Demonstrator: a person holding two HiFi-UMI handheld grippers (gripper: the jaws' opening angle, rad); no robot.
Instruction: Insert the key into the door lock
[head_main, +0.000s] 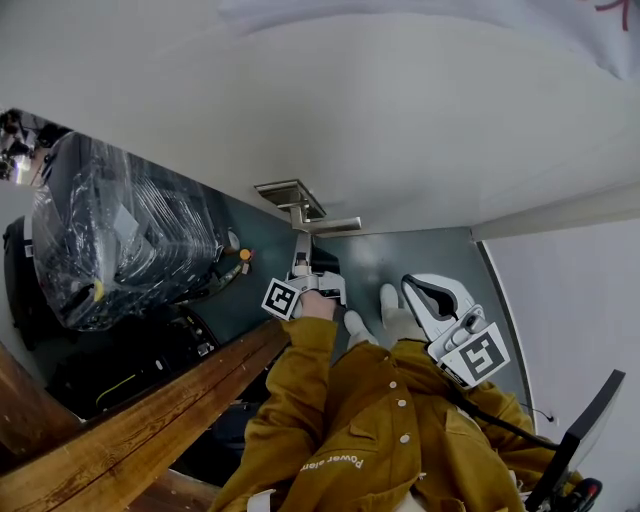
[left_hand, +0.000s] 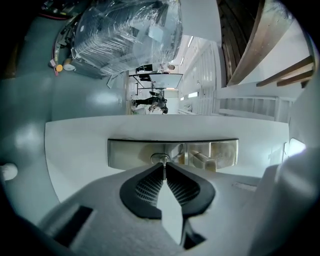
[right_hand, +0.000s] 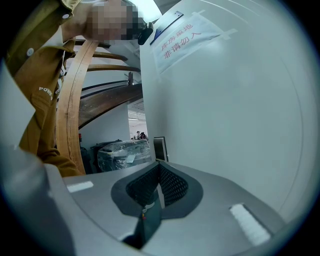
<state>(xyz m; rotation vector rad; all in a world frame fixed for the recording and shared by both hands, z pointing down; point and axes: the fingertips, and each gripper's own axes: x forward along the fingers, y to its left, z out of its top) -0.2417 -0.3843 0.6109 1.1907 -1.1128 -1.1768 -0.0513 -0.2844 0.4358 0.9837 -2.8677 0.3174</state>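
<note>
While left tool (left_hand: 164, 166) pinches key (left_hand: 164, 160), tip sits at lock (left_hand: 154, 159).

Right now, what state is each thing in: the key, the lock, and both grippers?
Left gripper: shut on the key.
Key: held, tip at the keyhole, depth unclear.
Lock: key at its keyhole.
Right gripper: shut, empty.
</note>
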